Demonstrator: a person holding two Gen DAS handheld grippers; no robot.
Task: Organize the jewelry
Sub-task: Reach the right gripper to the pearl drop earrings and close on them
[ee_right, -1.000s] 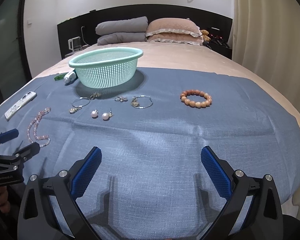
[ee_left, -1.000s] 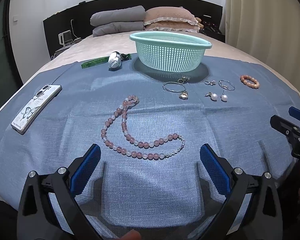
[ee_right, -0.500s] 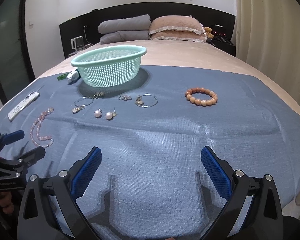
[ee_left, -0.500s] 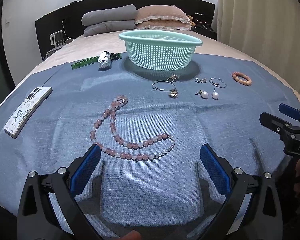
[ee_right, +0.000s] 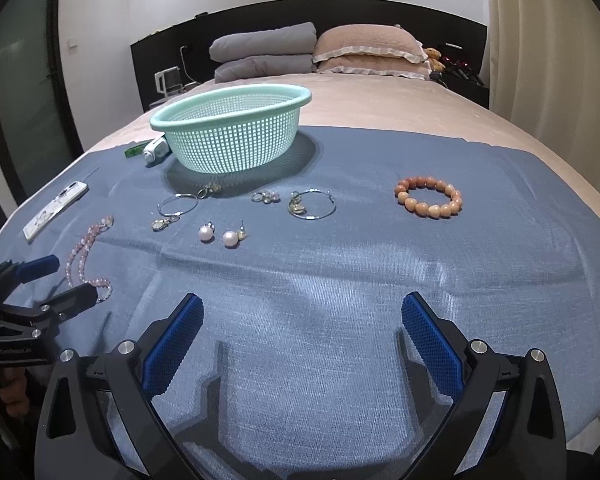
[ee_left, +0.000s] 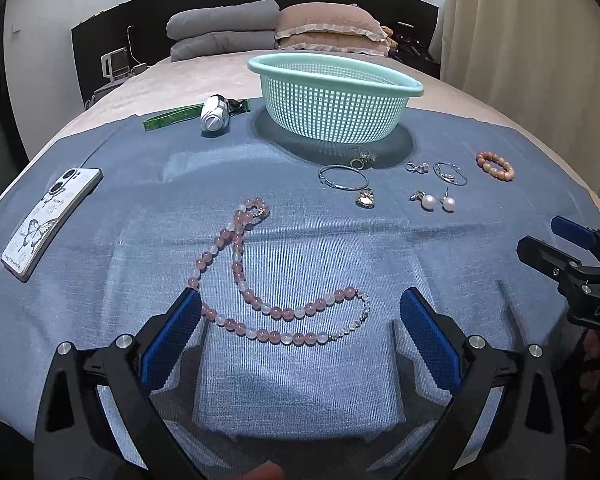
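Two grippers, both spread wide and holding nothing. Left gripper (ee_left: pixel 300 316) straddles the near loop of the pink necklace (ee_left: pixel 260 280), its left finger (ee_left: pixel 172 328) at the beads. Right gripper (ee_right: pixel 302 322) hovers over bare blue cloth (ee_right: pixel 380 280); ahead lie pearl earrings (ee_right: pixel 220 236), hoops (ee_right: pixel 312 204) and an orange bracelet (ee_right: pixel 428 196). Farthest stands the mesh basket (ee_right: pixel 228 136); nothing shows inside it.

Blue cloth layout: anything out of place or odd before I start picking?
Two non-jewelry items share the cloth: a phone at the left edge and a small white device with a green strap beside the basket. Nothing looks spilled or broken.
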